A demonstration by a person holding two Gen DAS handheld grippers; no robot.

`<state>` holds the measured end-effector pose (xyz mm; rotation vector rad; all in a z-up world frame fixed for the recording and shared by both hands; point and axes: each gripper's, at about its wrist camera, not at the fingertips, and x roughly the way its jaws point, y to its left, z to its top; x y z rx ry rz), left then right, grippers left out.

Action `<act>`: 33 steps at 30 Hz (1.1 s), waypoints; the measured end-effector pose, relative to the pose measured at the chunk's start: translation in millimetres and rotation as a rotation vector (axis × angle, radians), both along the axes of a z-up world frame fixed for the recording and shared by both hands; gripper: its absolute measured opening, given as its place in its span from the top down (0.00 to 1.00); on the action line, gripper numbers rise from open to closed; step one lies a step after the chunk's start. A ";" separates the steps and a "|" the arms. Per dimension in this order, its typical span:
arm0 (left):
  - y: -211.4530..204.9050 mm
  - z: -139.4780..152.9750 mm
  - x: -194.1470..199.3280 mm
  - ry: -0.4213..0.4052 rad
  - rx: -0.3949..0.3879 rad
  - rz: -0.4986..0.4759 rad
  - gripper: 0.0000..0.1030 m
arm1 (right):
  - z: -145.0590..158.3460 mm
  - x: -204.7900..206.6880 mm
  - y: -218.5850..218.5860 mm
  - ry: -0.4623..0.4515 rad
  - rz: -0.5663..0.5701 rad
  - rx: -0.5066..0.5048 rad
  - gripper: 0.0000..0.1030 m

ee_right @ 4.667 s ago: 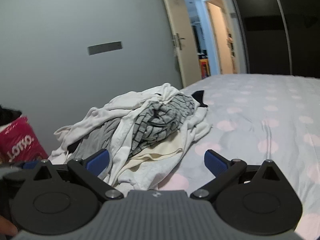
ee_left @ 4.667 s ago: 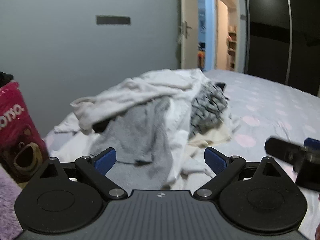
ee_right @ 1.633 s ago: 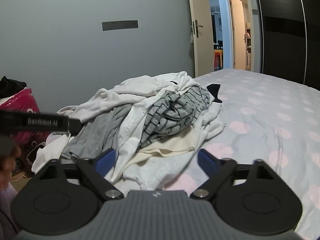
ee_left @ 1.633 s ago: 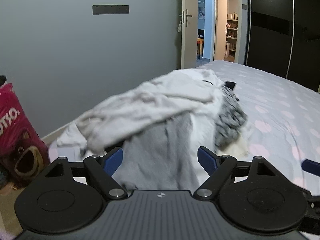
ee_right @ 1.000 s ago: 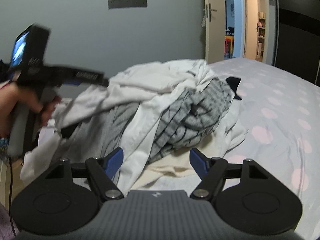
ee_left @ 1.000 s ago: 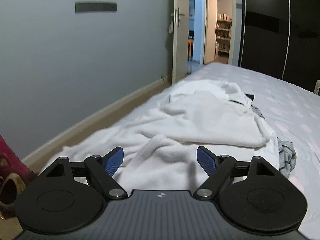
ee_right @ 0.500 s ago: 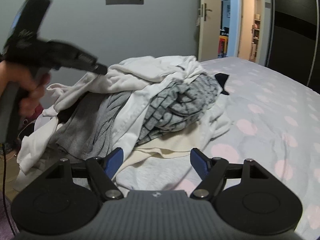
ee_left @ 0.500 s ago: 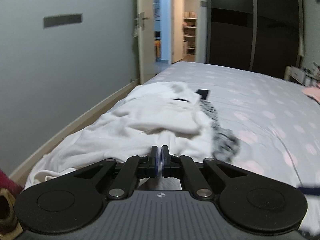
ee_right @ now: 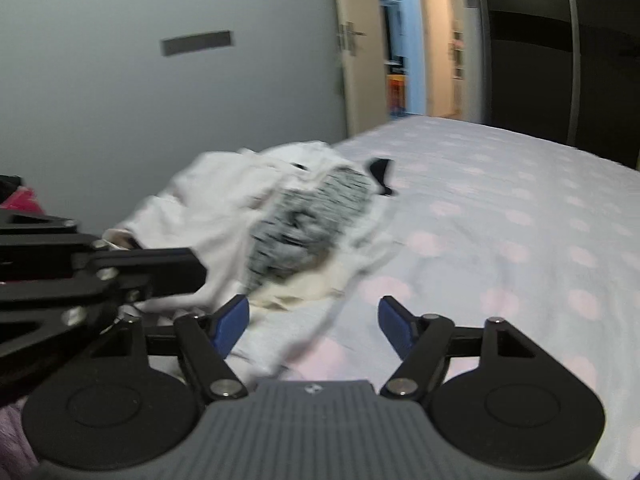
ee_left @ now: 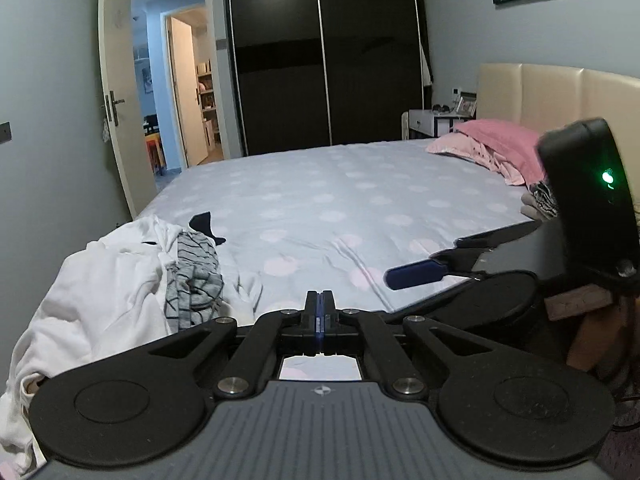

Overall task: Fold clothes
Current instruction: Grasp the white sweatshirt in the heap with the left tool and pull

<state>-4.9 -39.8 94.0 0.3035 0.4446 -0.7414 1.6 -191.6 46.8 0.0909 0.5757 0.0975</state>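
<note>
A pile of clothes [ee_left: 120, 284] lies at the near left corner of the bed: white garments, a grey striped top [ee_left: 194, 276] and a dark piece. In the right wrist view the pile [ee_right: 256, 220] is blurred. My left gripper [ee_left: 319, 304] is shut, with no cloth visible between its tips, held above the bed edge to the right of the pile. My right gripper [ee_right: 314, 316] is open and empty, just right of the pile's near edge; it shows in the left wrist view [ee_left: 416, 274] too.
The bed [ee_left: 360, 200] has a pale sheet with pink dots. Pink pillows [ee_left: 492, 148] and folded clothes [ee_left: 542, 196] lie by the headboard at the right. An open door [ee_left: 120, 120] and dark wardrobe [ee_left: 320, 60] stand beyond. A red bag [ee_right: 20, 200] sits at the left.
My left gripper has swung right, away from the pile, and stays shut. The white garment it pinched half a second ago no longer shows at its tips. My right gripper has moved closer to it.
</note>
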 end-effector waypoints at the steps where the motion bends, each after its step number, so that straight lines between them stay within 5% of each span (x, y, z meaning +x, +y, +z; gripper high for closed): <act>1: -0.8 -0.3 1.7 -0.001 0.013 0.009 1.00 | 0.9 -4.4 -3.1 0.002 -0.006 0.003 0.27; 5: 4.1 -4.2 13.1 0.001 0.048 0.061 0.99 | 4.4 -22.1 -15.6 0.008 -0.032 0.016 0.26; 7: 9.8 -8.2 21.7 -0.005 0.072 0.093 0.83 | 6.2 -31.0 -21.9 0.012 -0.044 0.022 0.25; 9: 17.8 -12.5 22.1 -0.029 0.092 0.153 0.57 | 4.0 -31.6 -22.6 0.014 -0.042 0.025 0.24; 18: 47.3 -60.7 80.8 0.011 0.217 0.410 0.42 | -28.4 -16.2 -8.5 0.054 0.012 0.042 0.22; 26: 67.4 -101.7 138.9 0.111 0.254 0.575 0.42 | -75.5 -1.6 3.7 0.121 0.003 -0.024 0.22; 28: 71.7 -100.7 144.1 0.136 0.217 0.584 0.66 | -80.8 -1.3 6.0 0.110 0.009 -0.069 0.22; 29: 73.7 -100.0 146.4 0.148 0.198 0.588 0.87 | -82.7 -1.2 6.9 0.103 0.011 -0.091 0.22; 33: 69.0 -85.1 139.4 0.080 0.161 0.558 0.94 | -87.7 0.3 6.4 0.102 0.015 -0.106 0.22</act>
